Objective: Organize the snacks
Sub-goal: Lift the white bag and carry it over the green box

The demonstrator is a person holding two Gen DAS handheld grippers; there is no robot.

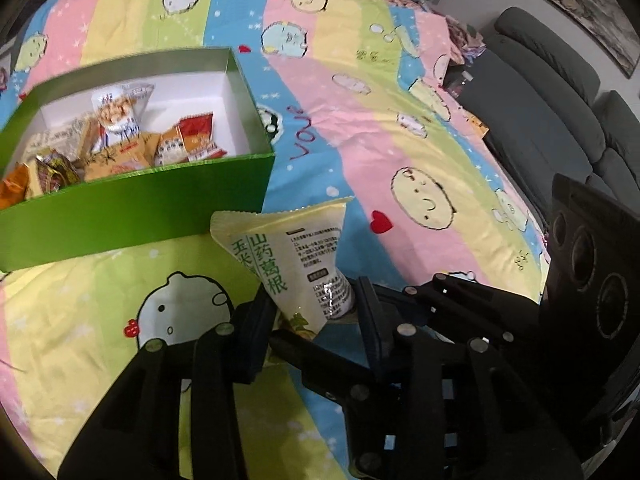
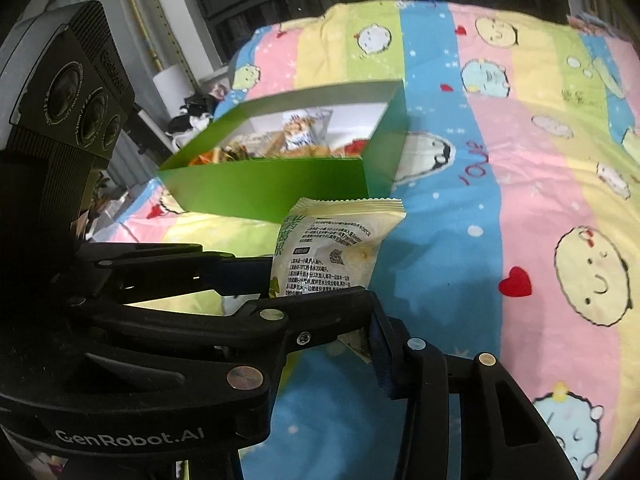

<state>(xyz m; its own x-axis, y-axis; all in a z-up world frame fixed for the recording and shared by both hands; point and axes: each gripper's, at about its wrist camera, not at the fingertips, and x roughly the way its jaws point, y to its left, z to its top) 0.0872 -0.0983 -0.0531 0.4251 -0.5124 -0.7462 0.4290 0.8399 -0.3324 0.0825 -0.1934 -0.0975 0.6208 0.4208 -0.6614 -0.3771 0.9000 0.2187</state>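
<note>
Holding one pale yellow-green snack packet [image 1: 288, 264] between them, both claws appear to share the load: the left claw [image 1: 308, 312] is closed down on the packet's lower end at the bottom centre of its own view, and the right claw [image 2: 320, 300] has its jaws drawn in around the same packet in the lower middle of its view, though whether its pads actually press cannot be told, since the left tool's linkage crosses in front. The packet stands tilted, its crimped top edge just below and in front of the near wall of the green box [image 1: 132, 208], which sits in the left half of the left view on the striped cartoon bedsheet [image 1: 400, 140]. Several wrapped snacks [image 1: 116, 116] already lie inside the box, filling its left part while the right part of its white floor shows bare. Judging by this, most of the sorting seems done; no other loose snacks show on the sheet, so carrying this packet over the wall and dropping it in looks like what remains.
</note>
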